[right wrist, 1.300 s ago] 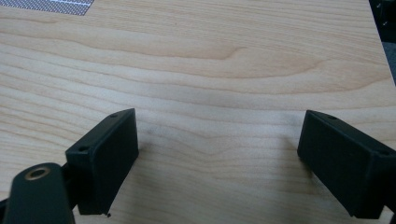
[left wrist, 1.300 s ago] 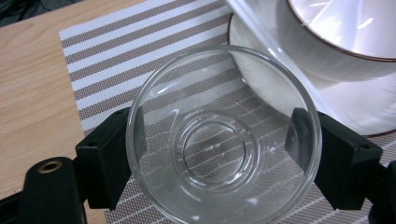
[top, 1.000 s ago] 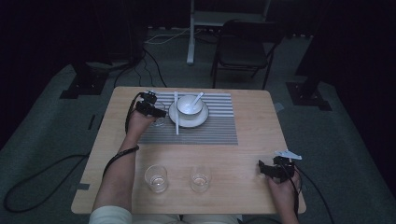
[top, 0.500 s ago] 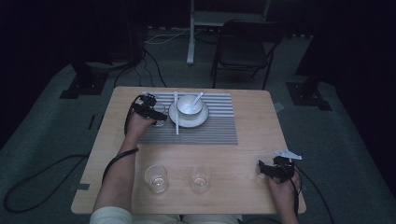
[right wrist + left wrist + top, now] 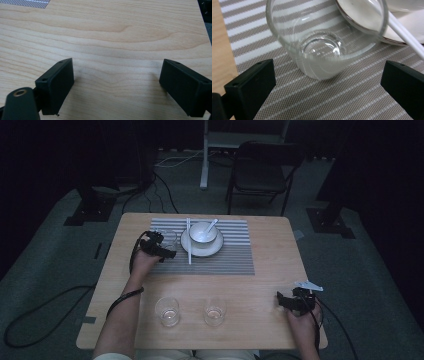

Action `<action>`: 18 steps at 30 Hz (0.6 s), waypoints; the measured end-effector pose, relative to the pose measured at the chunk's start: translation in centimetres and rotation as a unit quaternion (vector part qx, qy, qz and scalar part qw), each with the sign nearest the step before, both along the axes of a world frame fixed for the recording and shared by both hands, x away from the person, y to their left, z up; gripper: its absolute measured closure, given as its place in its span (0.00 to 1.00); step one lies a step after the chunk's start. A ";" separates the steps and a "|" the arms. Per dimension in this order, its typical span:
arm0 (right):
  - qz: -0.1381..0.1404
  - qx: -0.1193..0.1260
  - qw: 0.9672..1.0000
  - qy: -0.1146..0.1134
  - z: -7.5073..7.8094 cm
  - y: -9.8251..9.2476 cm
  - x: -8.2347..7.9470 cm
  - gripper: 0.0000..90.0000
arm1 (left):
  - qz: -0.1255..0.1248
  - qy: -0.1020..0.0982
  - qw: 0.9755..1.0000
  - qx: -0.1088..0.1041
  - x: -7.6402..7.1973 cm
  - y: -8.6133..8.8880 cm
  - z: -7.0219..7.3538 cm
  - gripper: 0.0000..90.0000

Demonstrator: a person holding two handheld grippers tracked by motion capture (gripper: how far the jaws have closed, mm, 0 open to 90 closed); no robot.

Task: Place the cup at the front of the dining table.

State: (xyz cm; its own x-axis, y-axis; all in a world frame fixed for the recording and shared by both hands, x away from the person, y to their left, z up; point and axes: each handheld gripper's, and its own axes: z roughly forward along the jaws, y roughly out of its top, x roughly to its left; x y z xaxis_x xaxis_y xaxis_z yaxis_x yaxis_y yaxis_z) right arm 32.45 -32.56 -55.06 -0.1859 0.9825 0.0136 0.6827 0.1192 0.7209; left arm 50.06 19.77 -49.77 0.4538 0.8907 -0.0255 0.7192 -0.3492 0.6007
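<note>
1. So, clear glass tumbler [image 5: 325, 40] stands upright on the striped placemat [image 5: 220, 260], at 9 o'clock of the saucer [image 5: 202, 246]; looks empty, thick base, rim partly blurred in left gripper view.
2. White bowl [image 5: 202, 232] sits on the saucer w/ a white spoon [image 5: 212, 224] in it, handle toward 1 o'clock. White chopsticks [image 5: 189, 240] lie along the saucer's left edge.
3. Left gripper [image 5: 161, 246] sits over the mat's left end, forearm reaching up from 6 o'clock. Its jaws are spread wide, one each side of the tumbler, not touching it.
4. Right gripper [image 5: 289, 301] rests low near the table's [image 5: 270, 285] right front corner, approx. 4 o'clock of the mat. Jaws wide apart, bare wood between them.
5. Two more glasses stand at the front edge: one [image 5: 167, 311] left, one [image 5: 215, 310] right, near each other, well apart from the mat.
6. Vs. 1 s ago: left gripper has shifted a little toward the table's front and now brackets the tumbler; right gripper and front glasses unchanged.
</note>
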 end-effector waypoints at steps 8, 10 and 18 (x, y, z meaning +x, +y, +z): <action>0.000 0.000 1.000 0.000 0.0 0.0 0.0 0.13 | -0.002 -0.014 1.000 -0.004 -1.8 1.2 0.1 0.00; 0.000 0.000 1.000 0.000 0.0 0.0 0.0 0.13 | -0.003 -0.013 1.000 -0.005 -2.2 1.5 0.0 0.00; 0.000 0.000 1.000 0.000 0.0 0.0 0.0 0.13 | -0.009 -0.010 1.000 -0.003 -3.4 2.2 -0.4 0.00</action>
